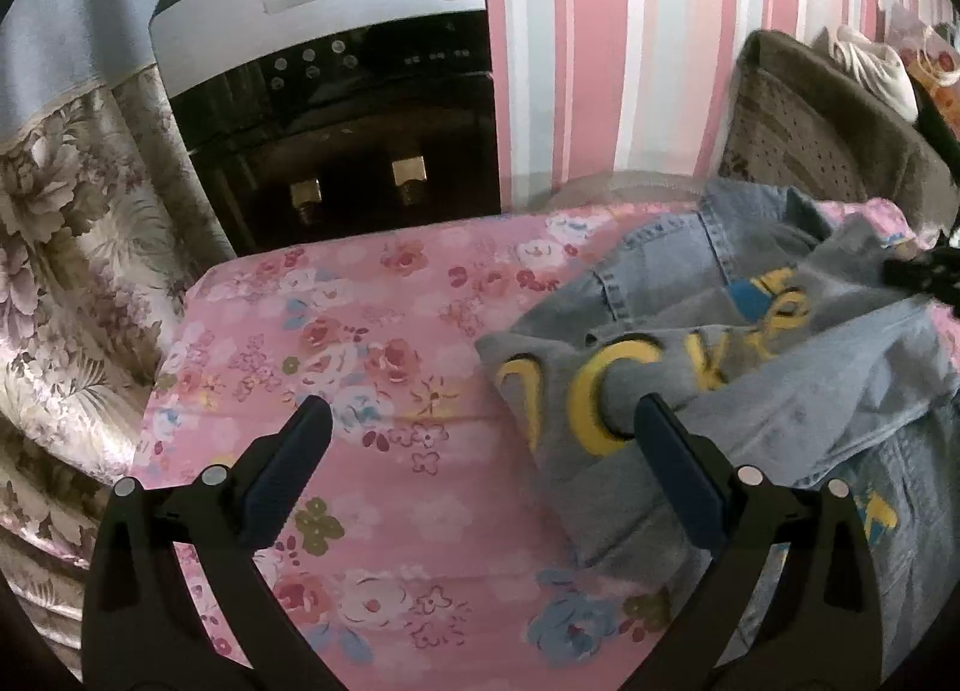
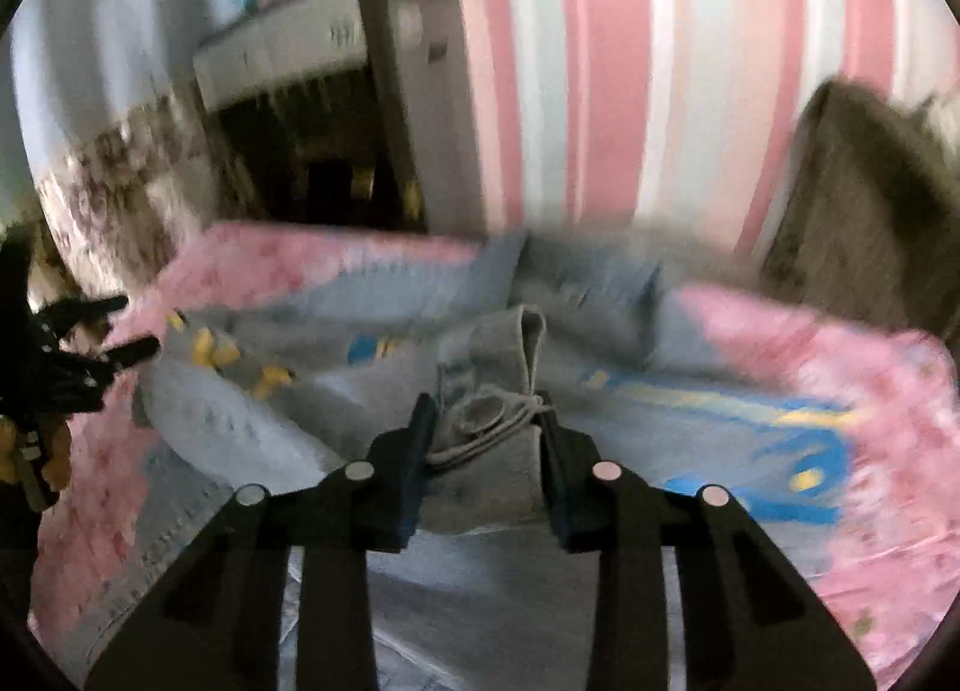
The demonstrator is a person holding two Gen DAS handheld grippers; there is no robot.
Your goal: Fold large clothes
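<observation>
A light blue denim jacket [image 1: 780, 391] with yellow and blue print lies crumpled on the pink floral sheet [image 1: 372, 391], at the right of the left wrist view. My left gripper [image 1: 480, 427] is open and empty, its right finger [image 1: 678, 469] at the jacket's left edge. In the blurred right wrist view the jacket [image 2: 720, 409] spreads across the sheet. My right gripper [image 2: 483, 427] is shut on a bunched grey fold of the jacket [image 2: 498, 391], with a drawstring or hem between the pads. The left gripper [image 2: 114, 331] shows at the far left there.
A black and silver water dispenser [image 1: 336, 108] stands behind the bed against the pink striped wall [image 1: 600, 60]. A floral curtain [image 1: 72, 271] hangs at the left. A brown cushioned seat [image 1: 828, 138] with a white bag sits at the back right.
</observation>
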